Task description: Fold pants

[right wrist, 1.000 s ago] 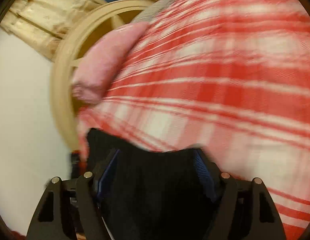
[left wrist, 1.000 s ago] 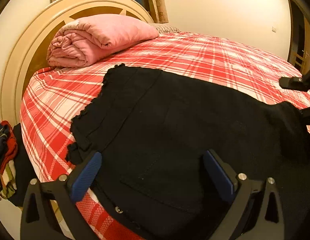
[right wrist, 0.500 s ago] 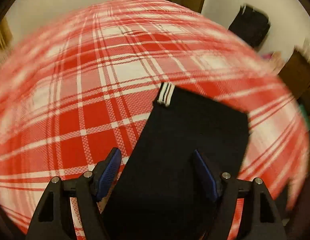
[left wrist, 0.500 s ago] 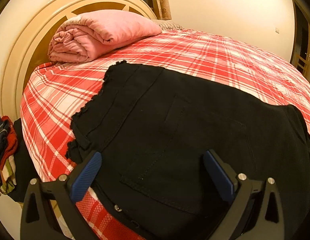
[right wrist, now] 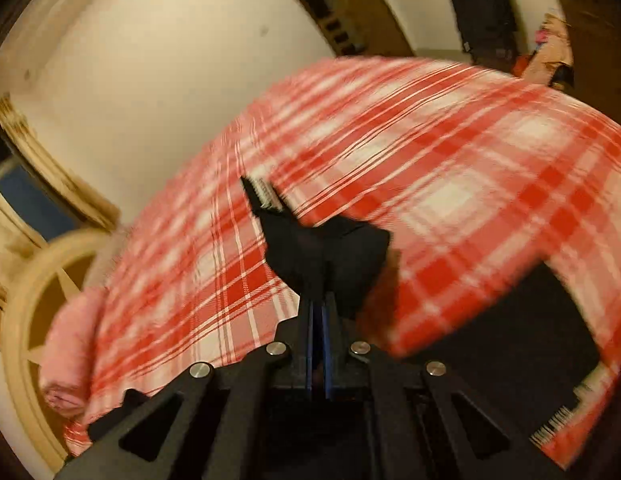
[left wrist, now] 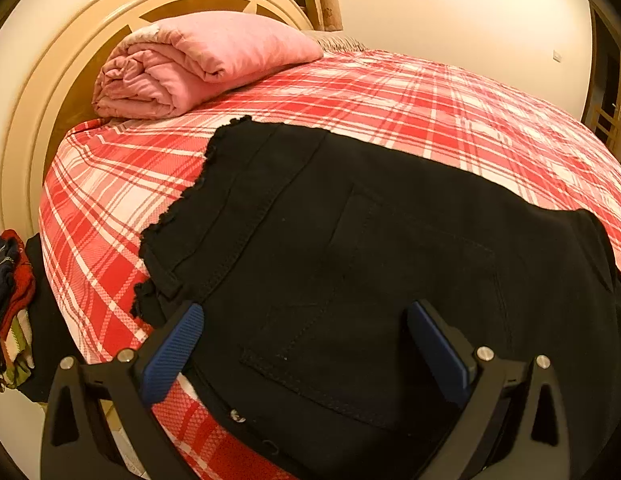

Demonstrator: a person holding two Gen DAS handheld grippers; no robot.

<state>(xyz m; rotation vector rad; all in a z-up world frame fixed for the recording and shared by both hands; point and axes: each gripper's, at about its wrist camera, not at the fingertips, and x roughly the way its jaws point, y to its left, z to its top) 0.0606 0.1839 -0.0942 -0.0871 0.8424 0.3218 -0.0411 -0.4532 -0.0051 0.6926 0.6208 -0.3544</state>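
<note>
Black pants lie flat on the red plaid bed, waistband toward the headboard, back pocket facing up. My left gripper is open and hovers just above the seat of the pants, holding nothing. My right gripper is shut on the pants' leg end, which has a white striped hem, and holds it lifted above the bed. More black cloth with a striped hem lies at the lower right of the blurred right wrist view.
A rolled pink blanket lies by the cream headboard. The plaid bed cover stretches far and right. Clothes hang off the bed's left side. A dark bag hangs on the far wall.
My right gripper has closed on the leg end and lifted it, swinging toward the headboard. My left gripper has stayed open over the seat.
</note>
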